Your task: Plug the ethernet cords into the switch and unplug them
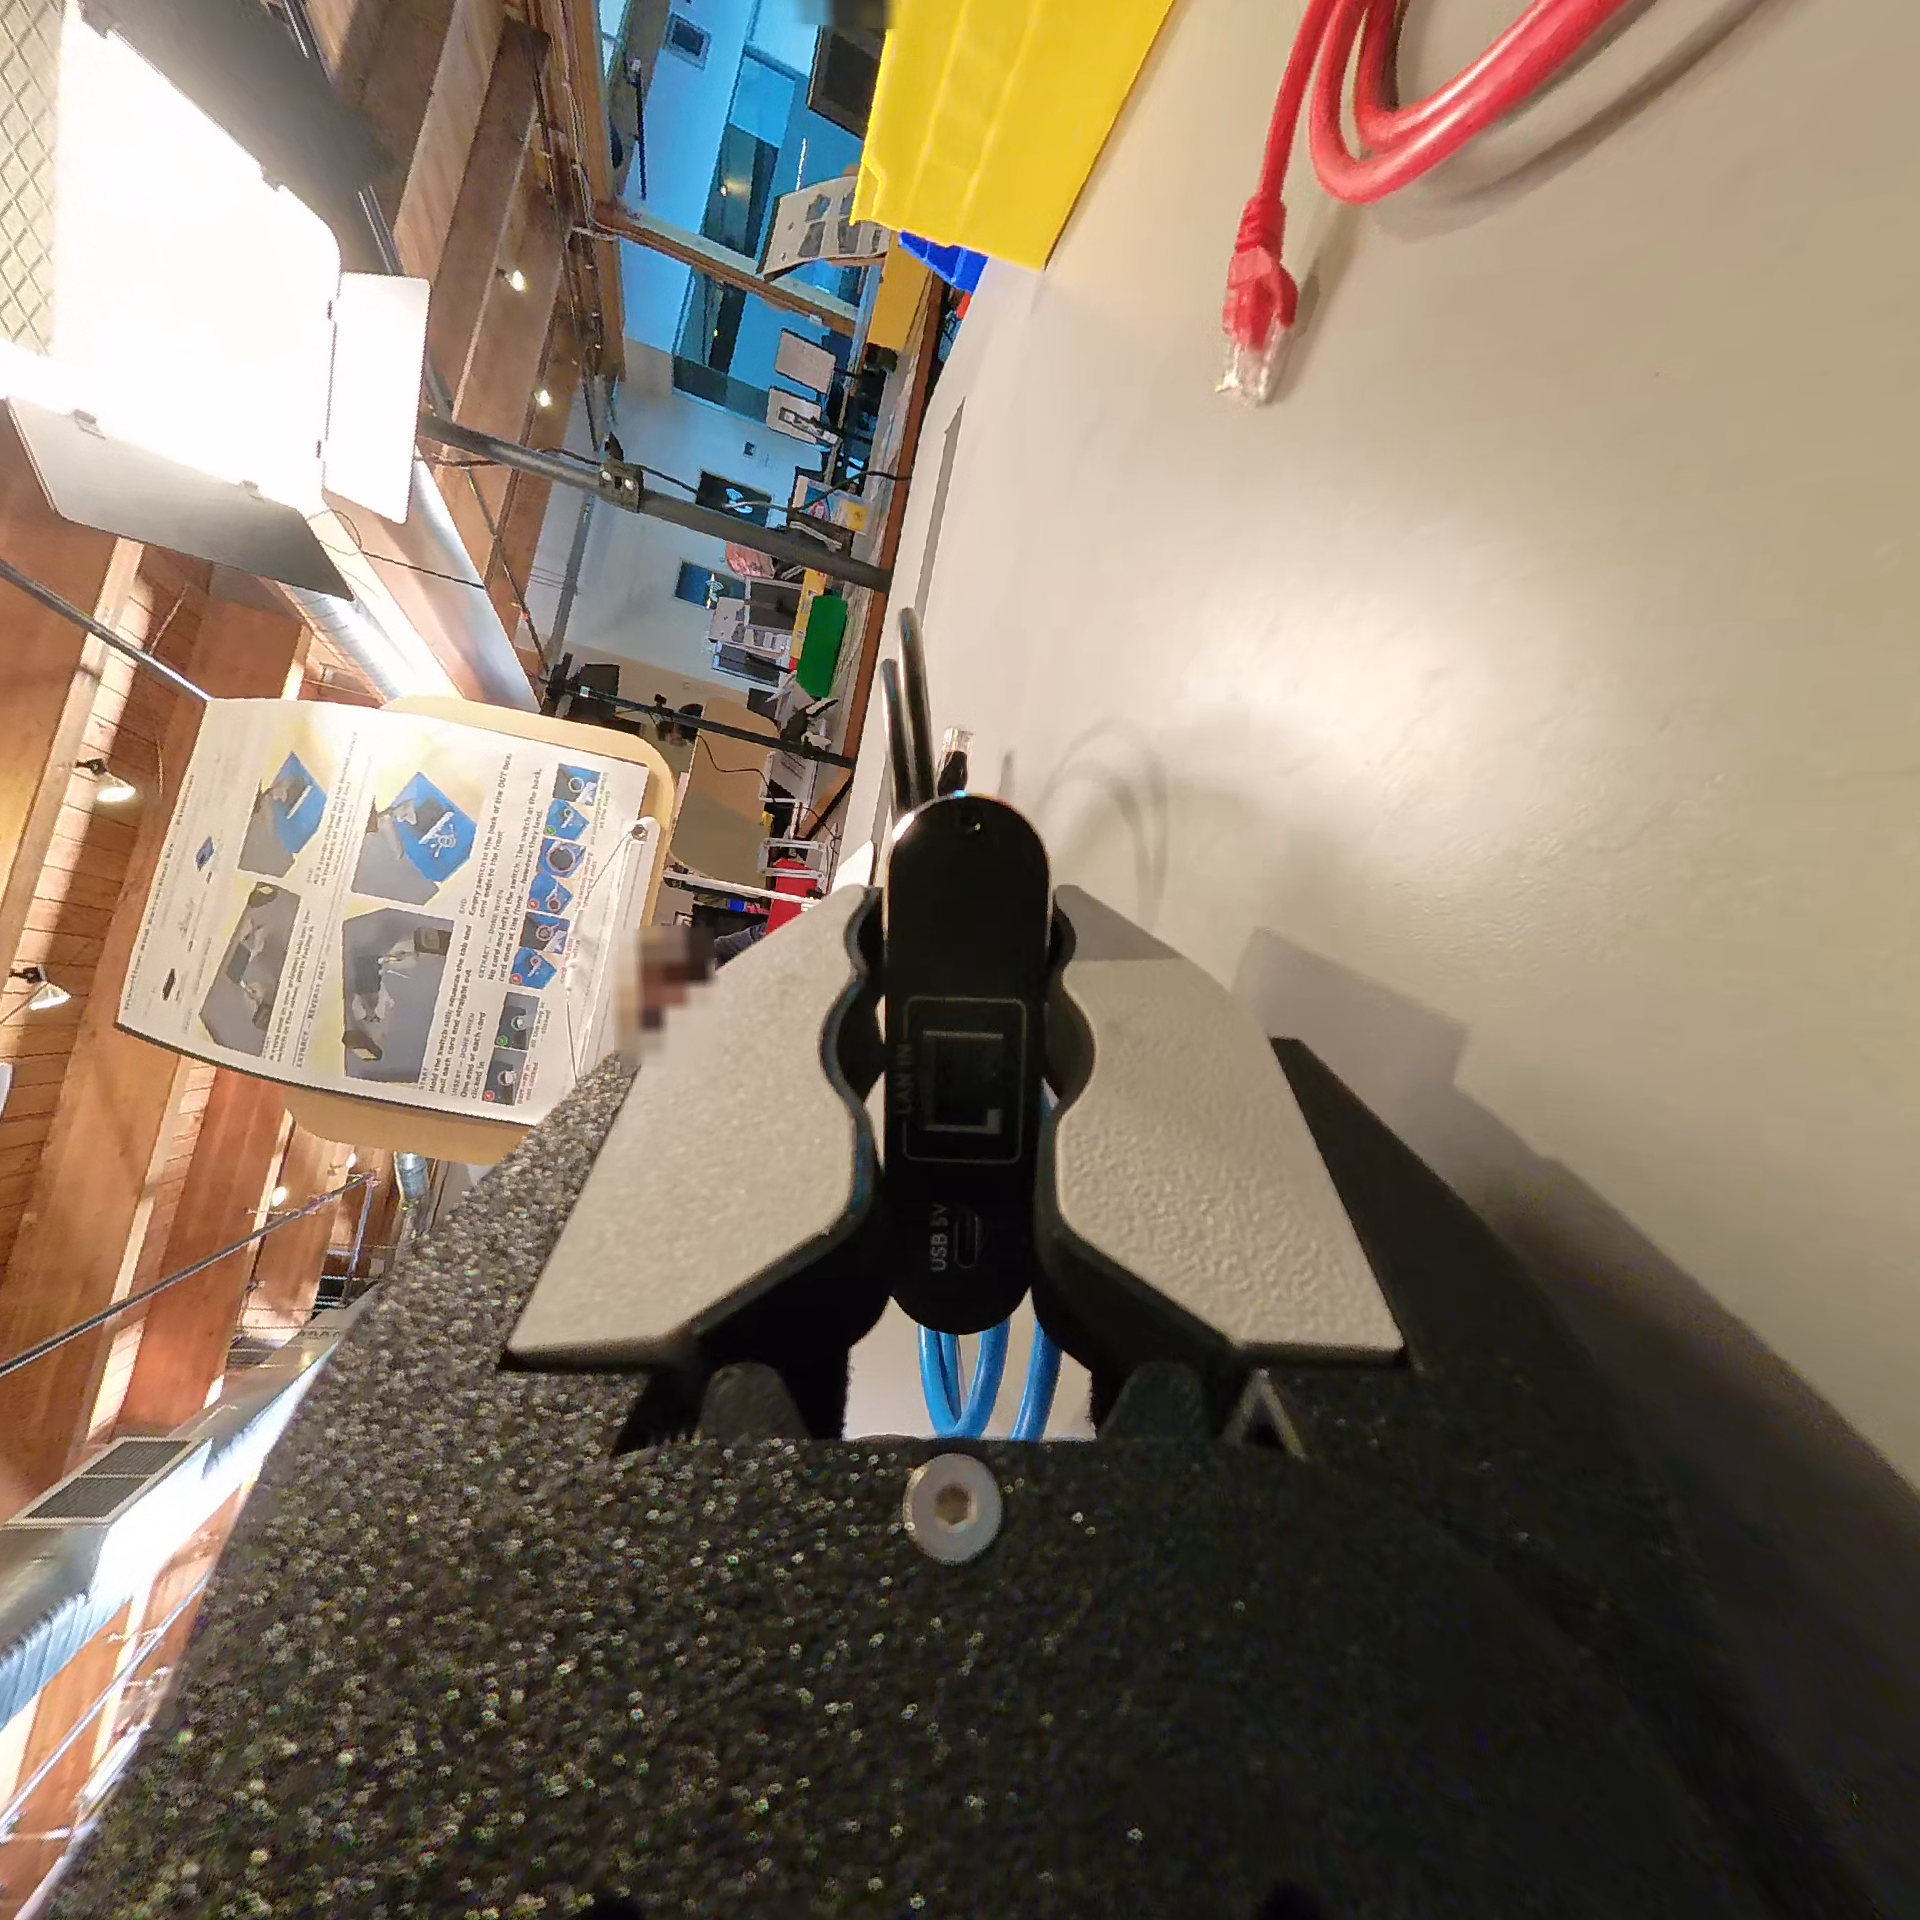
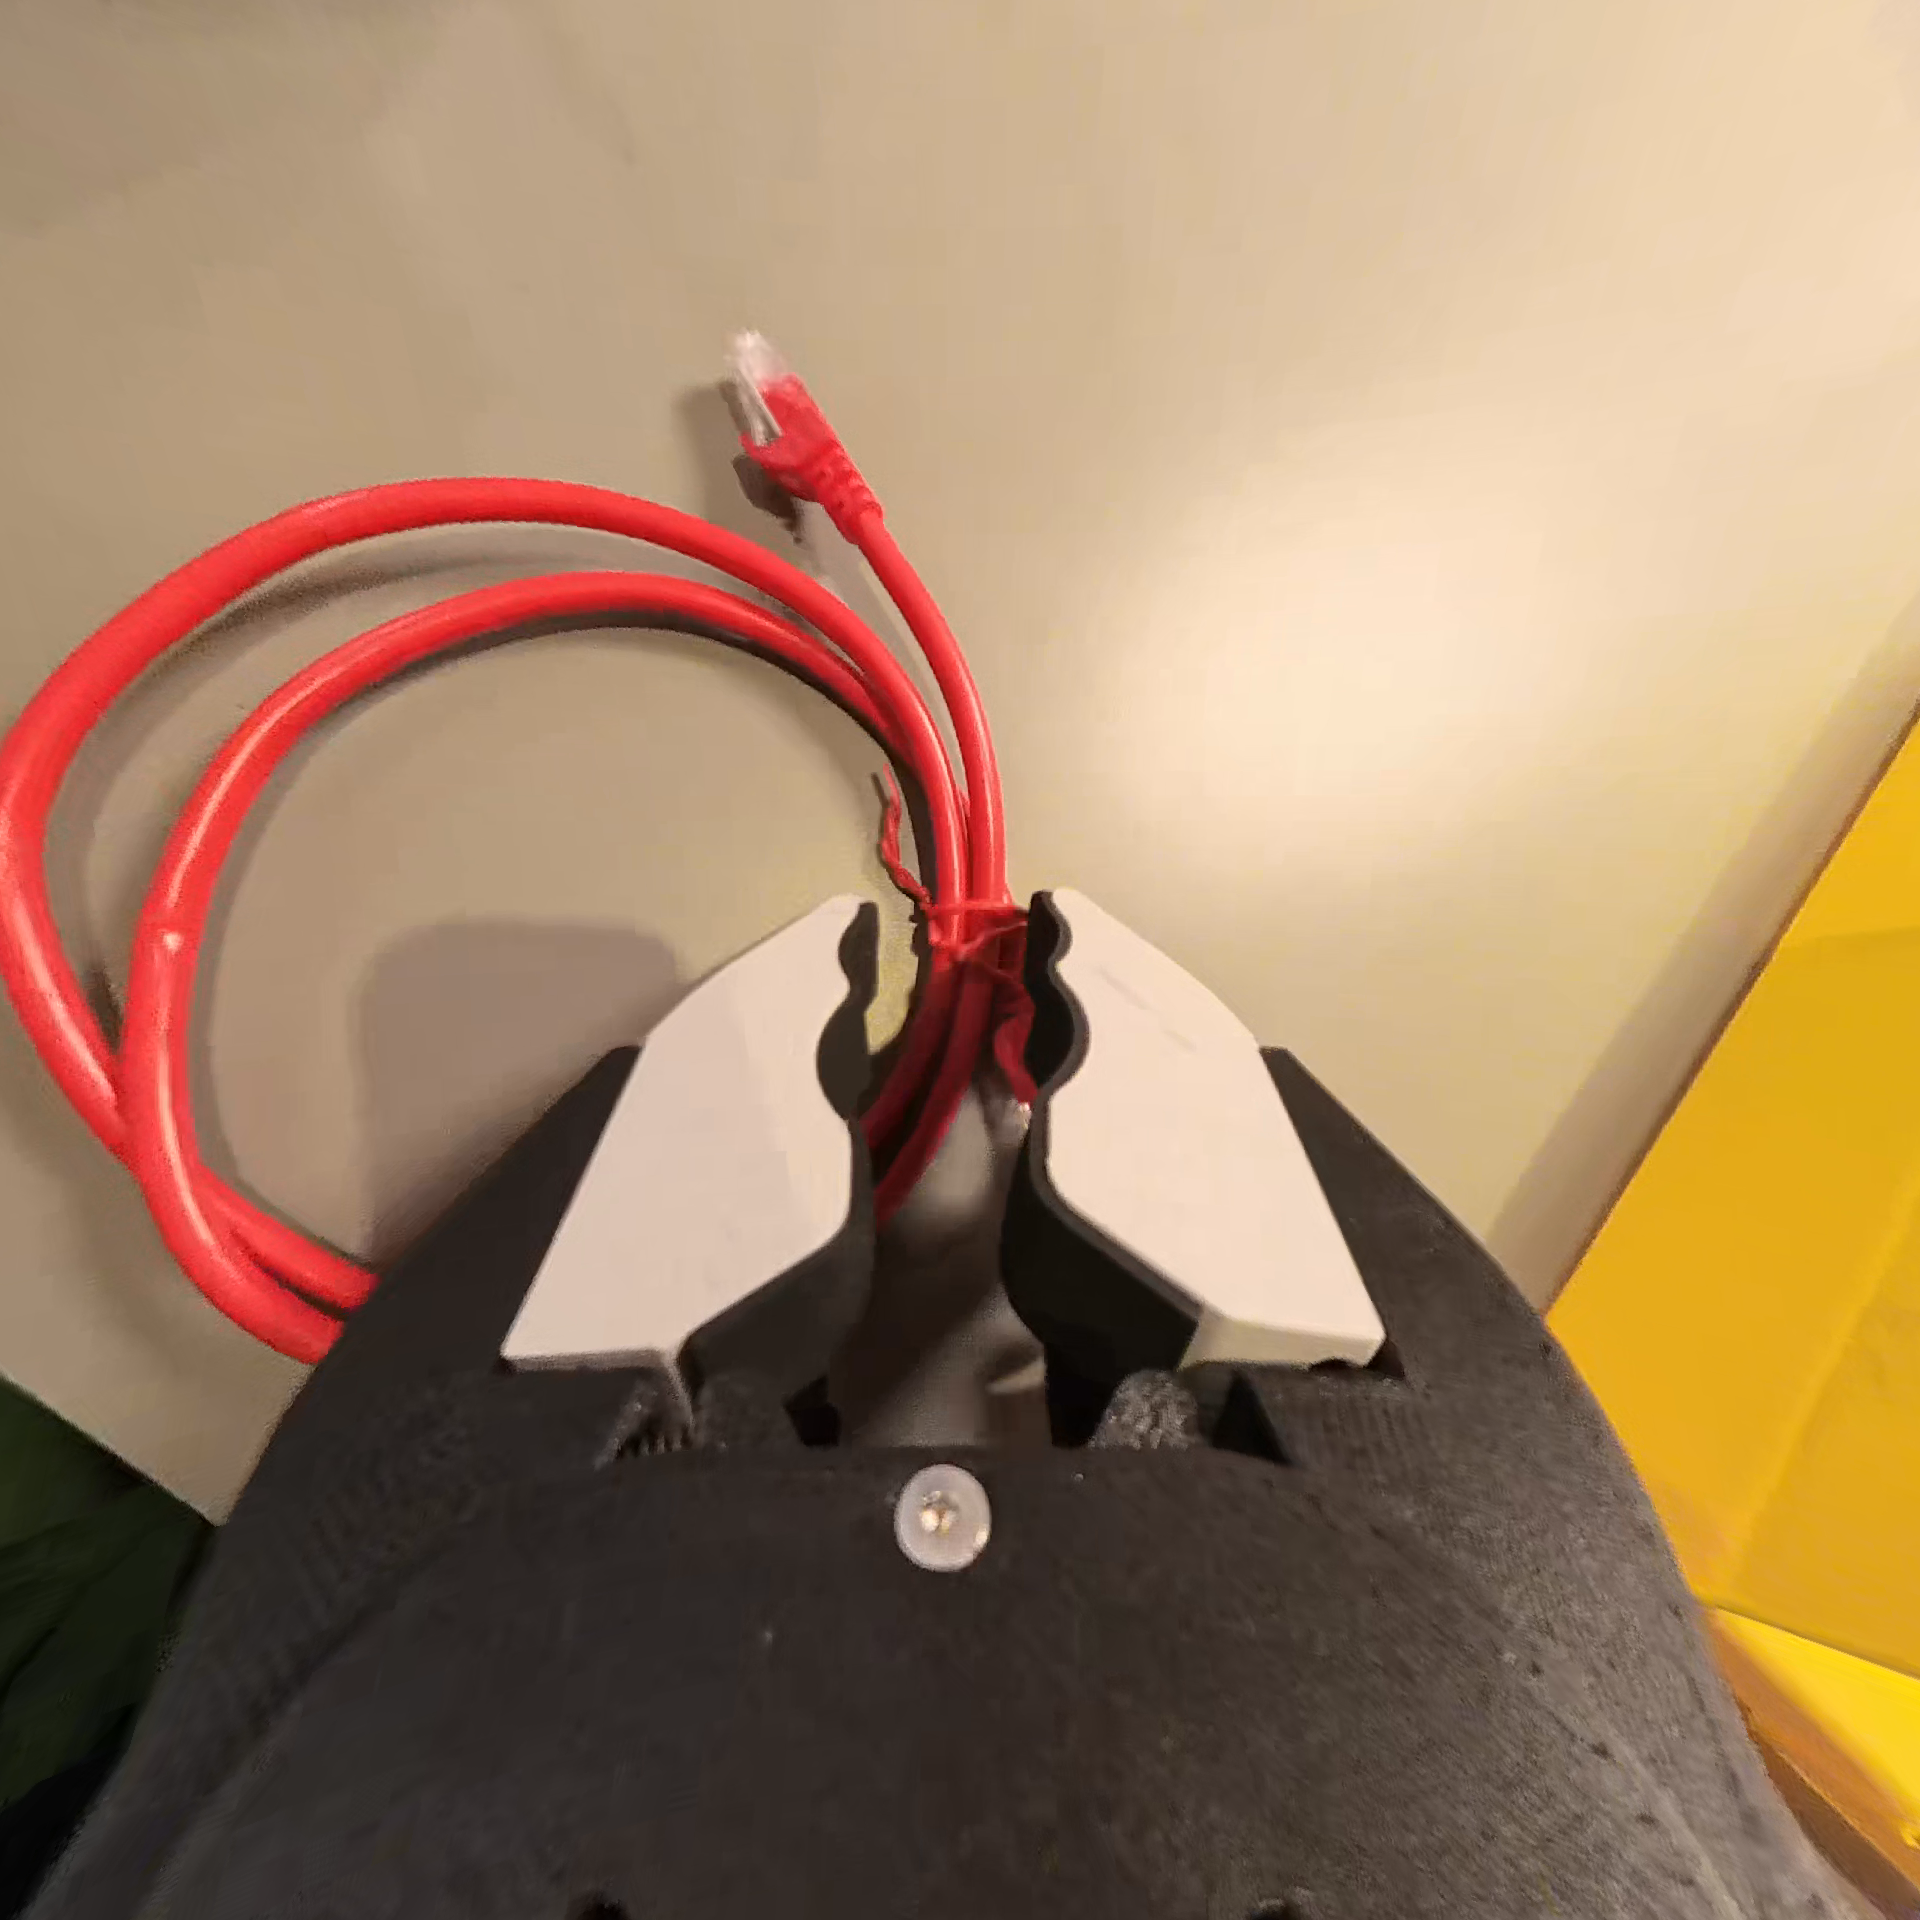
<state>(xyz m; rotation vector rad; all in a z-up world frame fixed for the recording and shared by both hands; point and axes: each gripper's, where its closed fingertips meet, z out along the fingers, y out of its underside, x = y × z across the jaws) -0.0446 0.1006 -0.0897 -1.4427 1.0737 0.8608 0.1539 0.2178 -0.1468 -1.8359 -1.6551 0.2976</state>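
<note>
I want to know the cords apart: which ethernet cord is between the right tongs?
The red cord, at its tied bundle. The blue cord loops behind the switch; the black cord lies beyond it.

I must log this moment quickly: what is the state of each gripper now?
Left gripper: shut on the black switch.
Right gripper: fingers partly open around the tied red cord; a grip cannot be told.

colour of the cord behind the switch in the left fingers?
Blue cord, looped behind the black oval switch; left wrist view.

switch (image 1: 961,1060) between left fingers (image 1: 727,1122); cord (image 2: 468,623) on table (image 2: 1247,416).
</note>
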